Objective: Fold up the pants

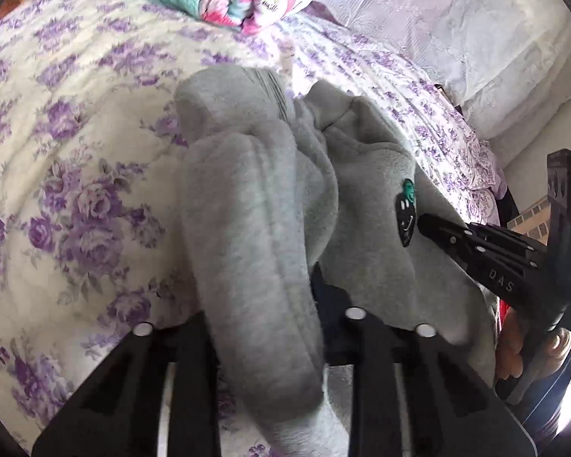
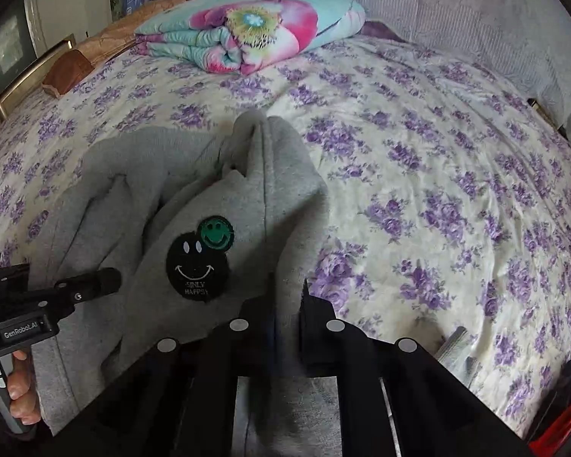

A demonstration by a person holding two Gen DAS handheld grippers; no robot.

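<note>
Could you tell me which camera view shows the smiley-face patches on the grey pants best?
The right wrist view: the smiley patches face the camera, black and green faces clear. The left wrist view shows them edge-on and squashed beside the right hand-held gripper.

A bed is covered with a cream bedspread printed with purple flowers. At its far end lies a folded quilt in teal and pink. A white lace curtain hangs behind the bed.
</note>
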